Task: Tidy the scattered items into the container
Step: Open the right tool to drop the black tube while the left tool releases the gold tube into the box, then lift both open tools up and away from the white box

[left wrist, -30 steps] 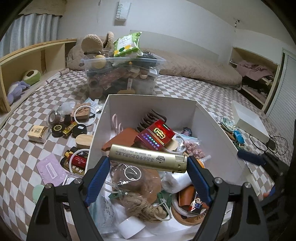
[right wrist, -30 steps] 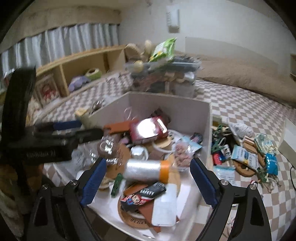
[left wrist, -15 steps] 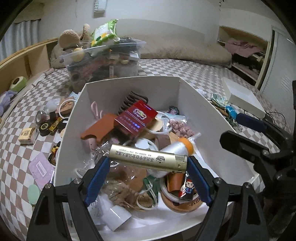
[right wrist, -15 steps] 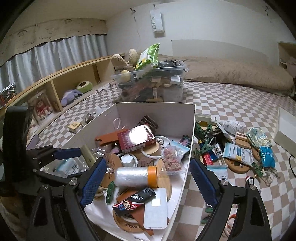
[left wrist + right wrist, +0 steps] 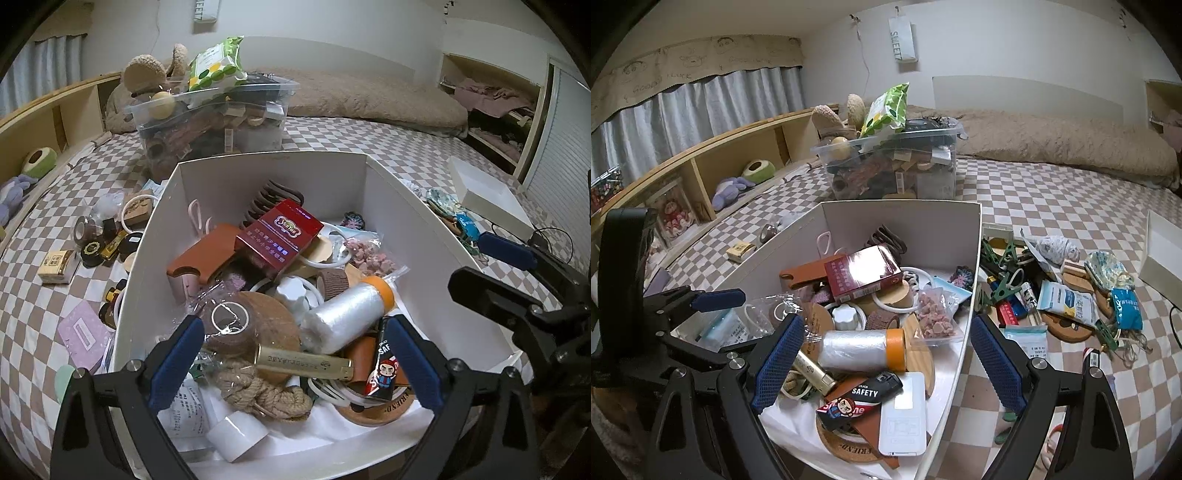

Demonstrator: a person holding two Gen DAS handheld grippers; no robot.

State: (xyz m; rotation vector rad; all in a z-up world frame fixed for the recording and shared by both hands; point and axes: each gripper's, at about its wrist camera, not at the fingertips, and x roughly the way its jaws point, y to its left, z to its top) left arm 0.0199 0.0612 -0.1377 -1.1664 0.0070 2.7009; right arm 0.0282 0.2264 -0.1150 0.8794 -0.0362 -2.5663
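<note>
1. Dropped since a second ago: gold tube [image 5: 303,363], then pinched between the left gripper [image 5: 295,363] pads, now lying loose in the white box [image 5: 269,173] on the brown disc and rope knot [image 5: 264,393], touching neither pad
2. Far left on the checkered bedcover [image 5: 44,314]: small yellow box [image 5: 56,262], tape roll [image 5: 84,229], purple card [image 5: 84,332], dark round tins, all outside the box
3. Left gripper jaws opening, spread wide, nothing between the pads but the pile below
4. Centre of the box: red cigarette pack [image 5: 279,236] leaning on a brown comb, orange-capped plastic film roll [image 5: 349,314] just right of the gold tube, "SAFETY" lighter [image 5: 866,395] near the front wall
5. Right gripper [image 5: 886,363] spread wide, empty, straddling the box's right wall
6. Right of the box: green clips [image 5: 1006,286], blue-and-white packet [image 5: 1067,302], cork coaster [image 5: 1069,330], blue pouch [image 5: 1126,308] scattered on the cover, none in the box
</note>
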